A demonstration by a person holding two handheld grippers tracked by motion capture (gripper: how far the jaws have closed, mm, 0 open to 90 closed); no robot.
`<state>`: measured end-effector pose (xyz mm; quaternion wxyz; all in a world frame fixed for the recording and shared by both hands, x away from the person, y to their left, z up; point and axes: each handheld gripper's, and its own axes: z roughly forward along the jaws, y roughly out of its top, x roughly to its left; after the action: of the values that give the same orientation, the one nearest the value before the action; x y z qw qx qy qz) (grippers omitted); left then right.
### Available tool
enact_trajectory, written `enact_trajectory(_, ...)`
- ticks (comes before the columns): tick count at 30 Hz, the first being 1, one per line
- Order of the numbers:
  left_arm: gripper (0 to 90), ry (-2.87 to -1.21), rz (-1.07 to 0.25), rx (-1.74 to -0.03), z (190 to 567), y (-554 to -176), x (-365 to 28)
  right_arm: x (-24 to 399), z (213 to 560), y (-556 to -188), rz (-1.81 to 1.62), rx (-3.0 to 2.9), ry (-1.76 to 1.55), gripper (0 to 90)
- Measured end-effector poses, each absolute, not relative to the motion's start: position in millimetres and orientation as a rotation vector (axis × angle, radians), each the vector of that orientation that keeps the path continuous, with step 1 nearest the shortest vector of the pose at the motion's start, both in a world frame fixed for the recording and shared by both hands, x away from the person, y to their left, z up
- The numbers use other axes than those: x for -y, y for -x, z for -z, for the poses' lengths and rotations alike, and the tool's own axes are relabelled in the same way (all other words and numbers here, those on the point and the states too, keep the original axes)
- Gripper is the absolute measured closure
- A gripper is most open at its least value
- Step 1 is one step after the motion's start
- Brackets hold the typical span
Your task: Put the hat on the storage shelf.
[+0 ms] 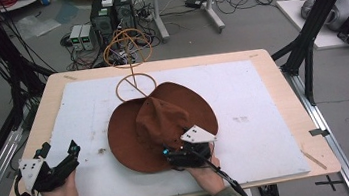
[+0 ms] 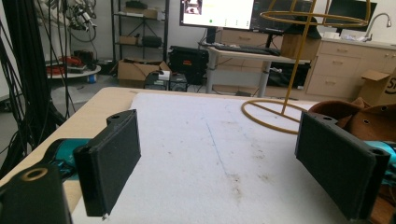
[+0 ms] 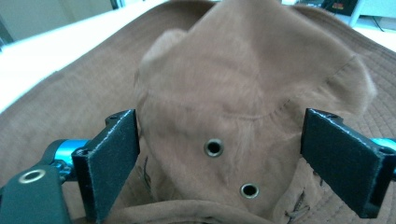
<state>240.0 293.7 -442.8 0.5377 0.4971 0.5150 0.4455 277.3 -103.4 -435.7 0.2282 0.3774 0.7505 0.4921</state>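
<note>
Now | right claw [image 3: 219, 163] wide open, hat [image 3: 243, 79] crown between jaws | left claw [image 2: 219, 163] open, empty

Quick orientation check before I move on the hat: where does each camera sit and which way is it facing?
High view: above the person's side, looking forward and down on the table; both hands show, with the left gripper and right gripper.
Left gripper view: rides the left gripper, looking low across the white board to the wire stand; jaws open.
Right gripper view: rides the right gripper, facing the brown hat crown between open jaws.
Shared: hat and stand appear in the high and left gripper views.
</note>
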Motion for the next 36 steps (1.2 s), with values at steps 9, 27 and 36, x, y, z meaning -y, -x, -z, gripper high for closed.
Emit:
enact_trajectory(9, 14.4, -1.181, -1.056, -1.224, 442.6, -239.5, -294.5, 95.3, 436.6, -278.9, -1.290, -1.999, -1.107, 23.8)
enact_trajectory(27, 14.4, -1.171, -1.043, -1.228, 443.0, -240.0, -295.2, 99.4, 435.9, -276.1, -1.322, -2.000, -1.133, 88.4)
enact_trajectory(36, 14.4, -1.177, -1.041, -1.224, 443.2, -240.7, -294.6, 100.9, 433.6, -269.4, -1.329, -1.956, -1.065, 88.4)
